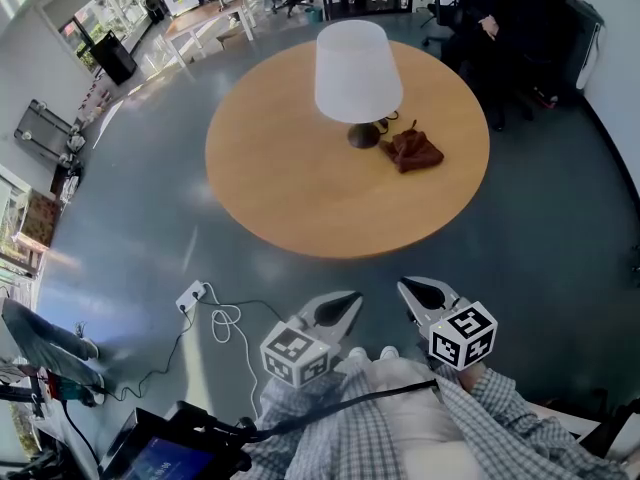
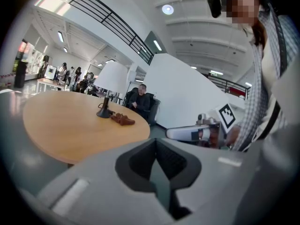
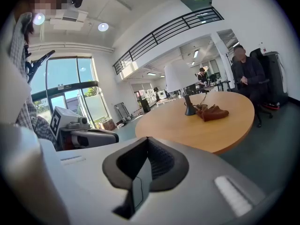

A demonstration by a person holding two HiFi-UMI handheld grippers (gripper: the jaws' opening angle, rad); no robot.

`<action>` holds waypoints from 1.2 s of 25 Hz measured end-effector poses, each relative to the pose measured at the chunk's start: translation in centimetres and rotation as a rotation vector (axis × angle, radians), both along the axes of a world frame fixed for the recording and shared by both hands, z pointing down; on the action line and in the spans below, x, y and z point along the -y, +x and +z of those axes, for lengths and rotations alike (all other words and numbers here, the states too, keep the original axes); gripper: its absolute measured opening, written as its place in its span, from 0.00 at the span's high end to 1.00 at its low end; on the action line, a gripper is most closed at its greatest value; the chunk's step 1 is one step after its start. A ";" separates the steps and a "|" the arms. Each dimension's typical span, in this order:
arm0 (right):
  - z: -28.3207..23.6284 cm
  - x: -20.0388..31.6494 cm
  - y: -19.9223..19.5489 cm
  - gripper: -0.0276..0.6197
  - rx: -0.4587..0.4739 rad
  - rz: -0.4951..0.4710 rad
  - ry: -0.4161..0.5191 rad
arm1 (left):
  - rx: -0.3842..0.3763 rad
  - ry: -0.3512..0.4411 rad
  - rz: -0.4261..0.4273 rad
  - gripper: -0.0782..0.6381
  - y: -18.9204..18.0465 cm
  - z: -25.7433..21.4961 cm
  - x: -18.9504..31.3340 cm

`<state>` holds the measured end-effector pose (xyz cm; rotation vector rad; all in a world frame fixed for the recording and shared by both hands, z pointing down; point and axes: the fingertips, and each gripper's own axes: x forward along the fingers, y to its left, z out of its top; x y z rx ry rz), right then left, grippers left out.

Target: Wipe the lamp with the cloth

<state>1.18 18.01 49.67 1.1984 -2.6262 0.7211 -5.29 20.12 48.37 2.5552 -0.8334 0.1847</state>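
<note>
Lamp (image 1: 358, 68): upright on the far half of the table (image 1: 300, 193), well ahead of both pairs of jaws and out of their reach; white shade above, dark base below.
Cloth (image 1: 411, 151): brown and crumpled, just beside the lamp base, perhaps touching it; more ahead of the right jaws than of the left, so probably easier to take from the right side.
Table: round, wooden, with only lamp and cloth on it; near edge well apart from the jaws.
Left gripper (image 1: 345, 303): jaws together, nothing between them; held low and close to the body, tilted a little down toward the table.
Right gripper (image 1: 415, 293): jaws together also, empty; just beside the left one, in the same waiting pose.
Step, as judgement: wiping not yet begun; need to come nearer and open the jaws before taking the cloth.
Seated person (image 1: 510, 28): far beyond the jaws, behind the table, no part in the task.
</note>
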 end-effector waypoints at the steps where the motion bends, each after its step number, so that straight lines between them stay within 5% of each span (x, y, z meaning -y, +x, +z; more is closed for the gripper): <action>1: 0.0 0.0 0.0 0.95 0.000 -0.001 0.000 | 0.001 0.000 -0.001 0.89 0.0 0.0 0.0; 30: 1.0 -0.3 8.1 0.95 0.036 0.078 -0.026 | 0.020 0.021 -0.062 0.89 3.9 -0.6 -0.3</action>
